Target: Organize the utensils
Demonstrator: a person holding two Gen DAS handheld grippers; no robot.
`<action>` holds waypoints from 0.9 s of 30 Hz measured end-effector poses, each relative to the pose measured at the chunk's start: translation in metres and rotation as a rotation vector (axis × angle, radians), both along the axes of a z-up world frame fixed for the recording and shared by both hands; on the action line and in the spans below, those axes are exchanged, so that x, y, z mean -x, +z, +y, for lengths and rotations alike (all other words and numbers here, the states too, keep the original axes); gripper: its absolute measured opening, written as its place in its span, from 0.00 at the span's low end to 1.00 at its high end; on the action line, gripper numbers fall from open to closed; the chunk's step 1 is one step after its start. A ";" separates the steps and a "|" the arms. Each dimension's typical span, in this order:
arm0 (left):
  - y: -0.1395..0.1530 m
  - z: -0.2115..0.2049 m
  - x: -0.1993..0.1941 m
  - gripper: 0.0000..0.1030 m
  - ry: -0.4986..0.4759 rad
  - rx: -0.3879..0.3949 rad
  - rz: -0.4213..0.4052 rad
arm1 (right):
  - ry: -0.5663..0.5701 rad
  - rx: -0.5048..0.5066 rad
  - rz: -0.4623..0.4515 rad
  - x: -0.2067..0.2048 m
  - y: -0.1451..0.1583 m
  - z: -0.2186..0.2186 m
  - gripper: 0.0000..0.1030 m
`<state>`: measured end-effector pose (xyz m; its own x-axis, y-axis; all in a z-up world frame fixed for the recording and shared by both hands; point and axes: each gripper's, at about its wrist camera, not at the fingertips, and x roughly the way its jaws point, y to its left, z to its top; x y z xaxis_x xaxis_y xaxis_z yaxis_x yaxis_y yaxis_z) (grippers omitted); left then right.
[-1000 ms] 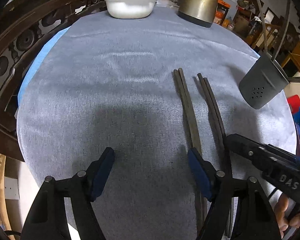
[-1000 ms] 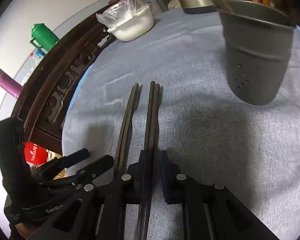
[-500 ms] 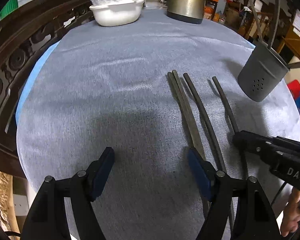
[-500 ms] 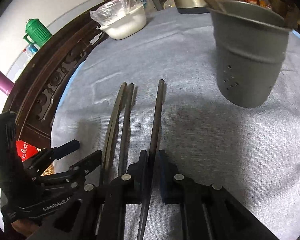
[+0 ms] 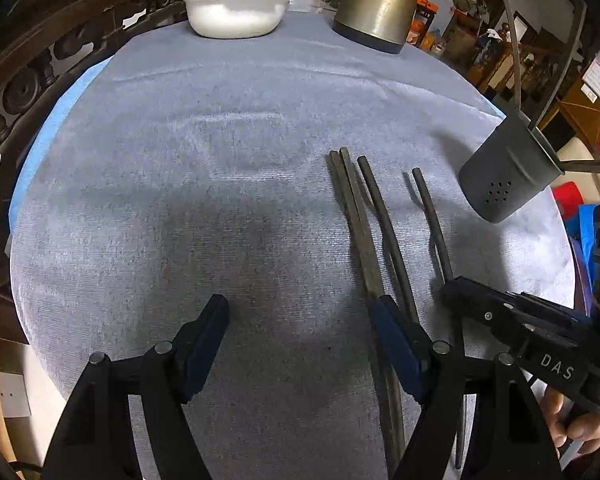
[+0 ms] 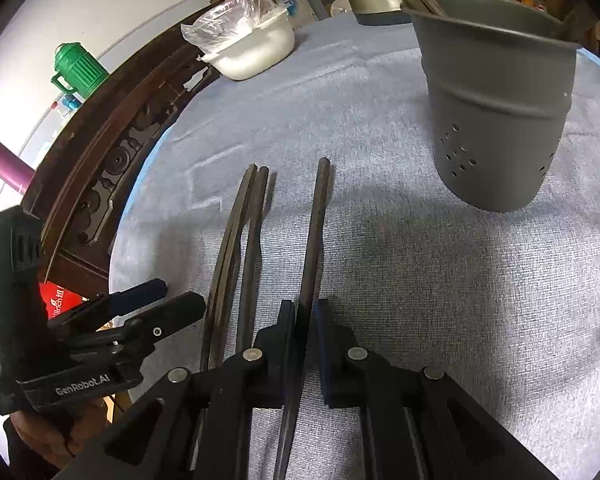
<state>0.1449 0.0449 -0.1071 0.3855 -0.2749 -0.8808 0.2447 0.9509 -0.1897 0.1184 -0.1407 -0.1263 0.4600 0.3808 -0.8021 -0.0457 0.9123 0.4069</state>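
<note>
Several dark chopsticks lie on the grey cloth. My right gripper (image 6: 305,312) is shut on one chopstick (image 6: 315,232), held slightly off the cloth; it also shows in the left wrist view (image 5: 431,220). Three more chopsticks (image 5: 360,224) lie together to its left, also in the right wrist view (image 6: 240,236). My left gripper (image 5: 300,312) is open and empty, its right finger beside those chopsticks. A grey perforated utensil holder (image 6: 496,112) stands to the right with utensils in it, also in the left wrist view (image 5: 504,172).
A white bowl with a plastic bag (image 5: 236,12) and a metal kettle (image 5: 376,4) stand at the table's far edge. A carved wooden chair back (image 6: 112,148) curves along the left. A green jug (image 6: 78,68) and a purple bottle (image 6: 4,160) are beyond it.
My right gripper has pulled one chopstick away from its partner, rightward and slightly up. The other chopsticks stay on the cloth. My left gripper has stayed open.
</note>
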 end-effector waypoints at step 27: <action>-0.009 -0.004 0.000 0.61 -0.032 -0.126 -0.054 | 0.026 0.030 -0.022 0.001 0.001 0.001 0.11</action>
<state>0.1447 0.0407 -0.1162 0.4260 -0.1763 -0.8874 0.2821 0.9578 -0.0549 0.1170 -0.1402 -0.1248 0.4677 0.3687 -0.8033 -0.0778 0.9225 0.3781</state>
